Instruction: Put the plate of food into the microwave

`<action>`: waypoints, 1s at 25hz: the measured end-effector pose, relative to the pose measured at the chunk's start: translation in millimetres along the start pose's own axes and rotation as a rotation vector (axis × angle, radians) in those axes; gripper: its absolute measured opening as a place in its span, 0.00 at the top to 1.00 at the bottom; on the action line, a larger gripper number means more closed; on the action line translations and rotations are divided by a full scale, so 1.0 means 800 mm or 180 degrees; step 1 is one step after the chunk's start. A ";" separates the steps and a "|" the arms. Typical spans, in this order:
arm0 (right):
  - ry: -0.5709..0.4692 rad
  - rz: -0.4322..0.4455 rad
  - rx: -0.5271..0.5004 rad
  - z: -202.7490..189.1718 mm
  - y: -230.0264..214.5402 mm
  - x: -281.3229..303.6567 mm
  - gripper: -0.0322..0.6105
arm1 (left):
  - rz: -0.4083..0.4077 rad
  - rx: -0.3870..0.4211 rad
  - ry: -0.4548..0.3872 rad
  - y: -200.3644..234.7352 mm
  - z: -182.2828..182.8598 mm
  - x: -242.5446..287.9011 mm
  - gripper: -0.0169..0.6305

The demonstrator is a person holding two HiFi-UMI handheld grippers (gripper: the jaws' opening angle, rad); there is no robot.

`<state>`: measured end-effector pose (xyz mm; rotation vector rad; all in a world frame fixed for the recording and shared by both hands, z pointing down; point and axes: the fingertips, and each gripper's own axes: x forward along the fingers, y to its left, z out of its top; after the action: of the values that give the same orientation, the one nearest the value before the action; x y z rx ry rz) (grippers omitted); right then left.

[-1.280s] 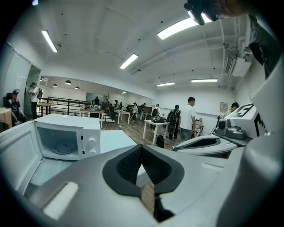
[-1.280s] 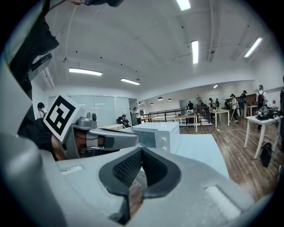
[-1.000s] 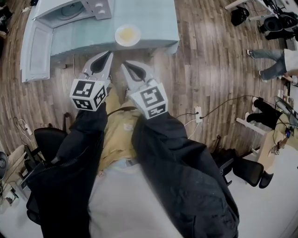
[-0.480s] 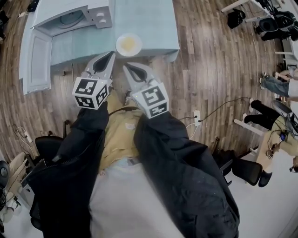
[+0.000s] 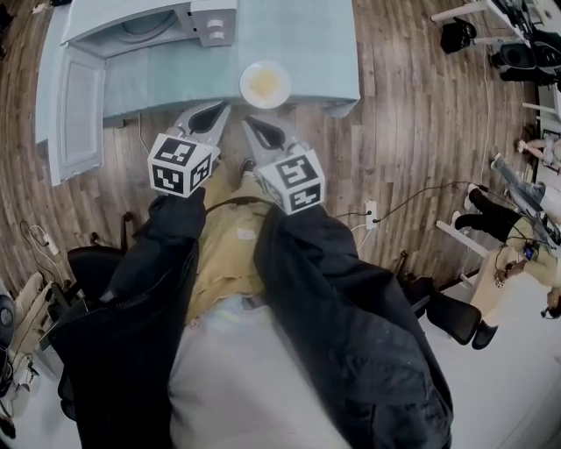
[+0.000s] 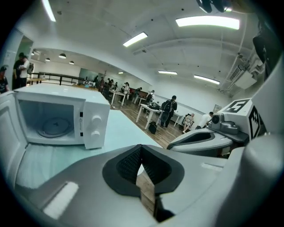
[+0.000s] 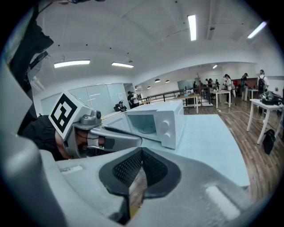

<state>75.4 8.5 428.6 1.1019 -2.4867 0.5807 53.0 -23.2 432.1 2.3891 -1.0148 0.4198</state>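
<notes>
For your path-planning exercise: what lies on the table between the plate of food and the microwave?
Nothing. In the head view, only bare tabletop separates the plate of food from the microwave.

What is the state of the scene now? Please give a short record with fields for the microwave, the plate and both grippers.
microwave: on the table, door open, only the turntable inside
plate of food: on the table near its front edge, right of the microwave
left gripper: jaws shut, empty, short of the plate
right gripper: jaws shut, empty, short of the plate
</notes>
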 end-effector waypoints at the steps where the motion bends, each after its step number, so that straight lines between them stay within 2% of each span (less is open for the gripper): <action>1: 0.0065 -0.0002 0.0030 -0.004 0.000 0.010 0.95 | -0.0070 -0.0057 0.0085 0.007 -0.009 0.003 0.98; 6: 0.0403 -0.0089 0.0172 -0.026 -0.010 0.052 0.95 | -0.0374 -0.0218 0.0441 0.037 -0.044 0.015 0.98; 11: 0.0666 -0.0263 0.0315 -0.047 -0.030 0.090 0.95 | -0.0532 -0.0358 0.0683 0.076 -0.070 0.024 0.98; 16: 0.0856 -0.0682 0.0740 -0.088 -0.076 0.102 0.95 | -0.0668 -0.0457 0.0877 0.096 -0.090 0.043 0.98; 18: 0.0899 -0.0815 0.0862 -0.107 -0.093 0.100 0.95 | -0.0696 -0.0470 0.0960 0.099 -0.100 0.056 0.98; 21: 0.0957 -0.0838 0.1030 -0.138 -0.109 0.094 0.95 | -0.0671 -0.0518 0.1087 0.094 -0.121 0.074 0.98; 25: 0.0990 -0.0882 0.1333 -0.176 -0.144 0.085 0.88 | -0.0576 -0.0596 0.1246 0.083 -0.143 0.099 0.98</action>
<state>141.8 -33.1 606.0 1.3546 -1.9521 1.1231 48.1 -44.2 585.1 2.0980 -0.6270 0.6618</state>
